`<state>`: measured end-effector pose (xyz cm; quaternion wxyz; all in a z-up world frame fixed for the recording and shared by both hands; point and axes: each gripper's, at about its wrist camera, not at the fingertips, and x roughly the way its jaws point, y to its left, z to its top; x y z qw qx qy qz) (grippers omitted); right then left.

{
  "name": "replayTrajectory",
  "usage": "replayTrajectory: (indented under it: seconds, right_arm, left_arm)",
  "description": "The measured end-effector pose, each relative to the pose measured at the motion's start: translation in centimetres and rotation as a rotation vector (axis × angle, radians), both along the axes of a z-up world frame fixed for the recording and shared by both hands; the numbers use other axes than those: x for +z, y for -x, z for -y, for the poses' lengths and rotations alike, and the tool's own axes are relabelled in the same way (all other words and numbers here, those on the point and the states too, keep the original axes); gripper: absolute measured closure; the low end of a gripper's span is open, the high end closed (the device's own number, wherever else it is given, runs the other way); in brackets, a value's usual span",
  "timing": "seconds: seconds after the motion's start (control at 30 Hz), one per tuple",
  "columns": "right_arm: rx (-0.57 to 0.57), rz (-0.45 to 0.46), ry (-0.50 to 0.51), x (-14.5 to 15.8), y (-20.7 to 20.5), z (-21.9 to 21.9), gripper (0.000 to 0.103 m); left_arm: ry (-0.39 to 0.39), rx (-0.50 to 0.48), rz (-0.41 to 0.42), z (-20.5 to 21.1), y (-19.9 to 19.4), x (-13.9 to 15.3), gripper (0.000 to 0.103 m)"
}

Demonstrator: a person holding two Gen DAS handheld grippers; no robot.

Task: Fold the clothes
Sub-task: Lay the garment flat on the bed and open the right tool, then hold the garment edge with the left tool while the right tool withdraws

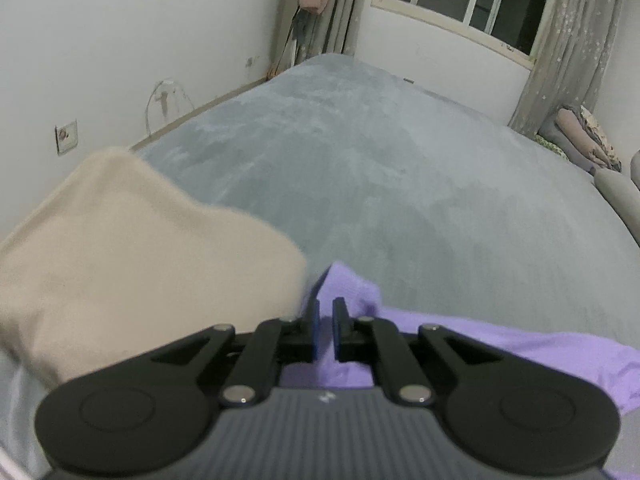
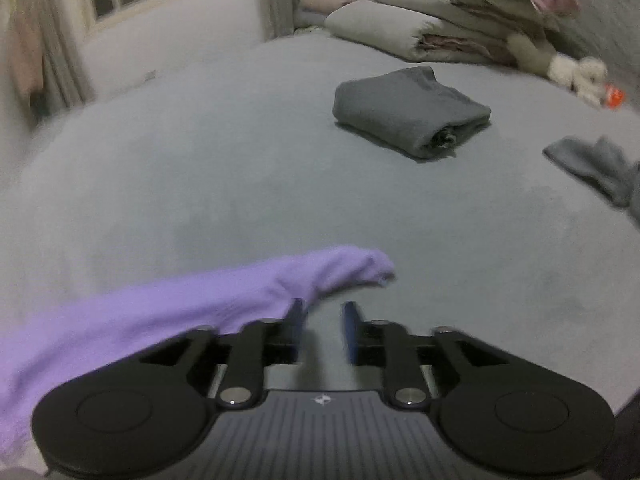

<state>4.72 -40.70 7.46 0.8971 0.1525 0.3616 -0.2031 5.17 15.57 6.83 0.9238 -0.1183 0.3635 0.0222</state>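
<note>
Left tongs (image 1: pixel 326 330): nearly shut, pinching an edge of the purple garment (image 1: pixel 500 352), likely anchoring it for a fold.
Right tongs (image 2: pixel 322 332): partly open, empty; bare bed between the pads, purple cloth (image 2: pixel 180 304) just beside.
Purple garment: low on the grey bed (image 1: pixel 360 152).
Beige cloth (image 1: pixel 132 248): left, blurred.
Folded grey garment (image 2: pixel 408 112): set aside, well apart.

A folded garment (image 2: pixel 412 114) lies on the bed (image 2: pixel 200 168), before stacked bedding (image 2: pixel 420 24).
</note>
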Motion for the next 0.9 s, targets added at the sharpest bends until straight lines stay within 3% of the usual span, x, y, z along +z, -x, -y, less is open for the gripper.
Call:
replayTrajectory:
  seconds: [0.07,0.13,0.2,0.27,0.4,0.63,0.9]
  right_arm:
    - [0.032,0.039,0.008,-0.4,-1.2,-0.8,0.064]
    - [0.117,0.042,0.100,-1.1,-2.7,-2.8,0.064]
    - [0.172,-0.026,0.218,-2.2,-3.5,-4.6,0.064]
    - [0.156,-0.080,0.284,-2.4,-3.2,-5.0,0.064]
    - [0.122,-0.174,0.304,-1.8,-0.9,-4.3,0.062]
    - [0.047,-0.188,0.224,-1.5,2.1,-2.5,0.060]
    - [0.095,-0.094,0.207,0.6,6.9,-5.4,0.060]
  left_arm:
    - [-0.003,-0.008,-0.004,0.2,0.5,-0.2,0.098]
    - [-0.014,-0.020,-0.005,0.6,0.7,-0.2,0.098]
    - [-0.016,-0.028,-0.008,0.9,0.7,-0.4,0.098]
    - [-0.018,-0.036,-0.012,1.1,0.7,-0.5,0.097]
    - [-0.029,-0.044,-0.019,1.3,0.7,-0.6,0.097]
    - [0.016,-0.039,-0.019,0.5,1.4,-0.1,0.097]
    - [0.079,-0.004,-0.044,-0.7,4.2,-0.1,0.097]
